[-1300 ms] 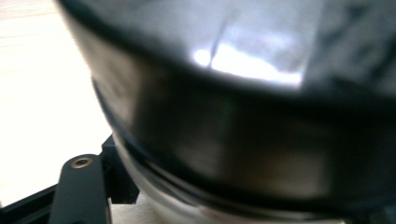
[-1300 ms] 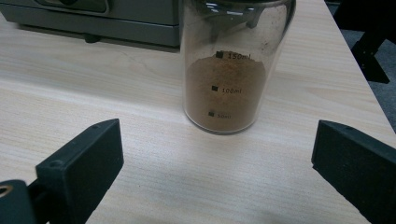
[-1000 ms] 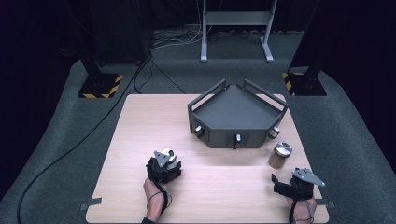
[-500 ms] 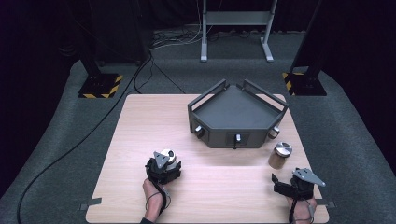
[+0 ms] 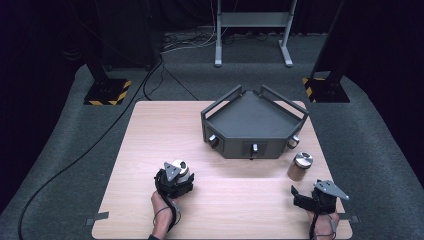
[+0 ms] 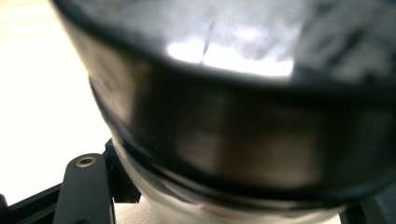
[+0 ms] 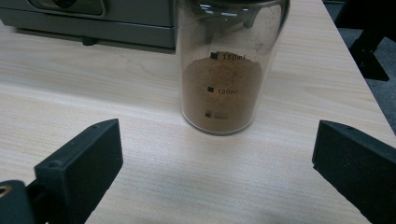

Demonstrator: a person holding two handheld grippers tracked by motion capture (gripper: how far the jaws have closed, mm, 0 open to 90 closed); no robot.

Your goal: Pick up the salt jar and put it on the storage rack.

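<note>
Nothing has shifted since the earlier frames. Left gripper [image 5: 176, 176] stays clamped on a jar [image 6: 224, 121], probably glass, steadying it on the table [image 5: 145, 145]. Right gripper [image 7: 215, 177] waits with jaws apart just short of the powder jar [image 7: 222, 84], beside the grey tray [image 5: 252, 122]. Dark carpet surrounds the wooden top.

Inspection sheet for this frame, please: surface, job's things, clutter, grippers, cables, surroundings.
Surface: light wooden table, bare between items.
Job's things: metal-lidded jar in left hand-held gripper; glass jar of brown powder standing before right hand-held gripper; dark grey tray behind.
Clutter: nothing seen.
Grippers: left shut on its jar; right open, jaws apart from its jar.
Cables: black cable across floor.
Surroundings: dark carpet, stand feet with hazard stripes.
</note>
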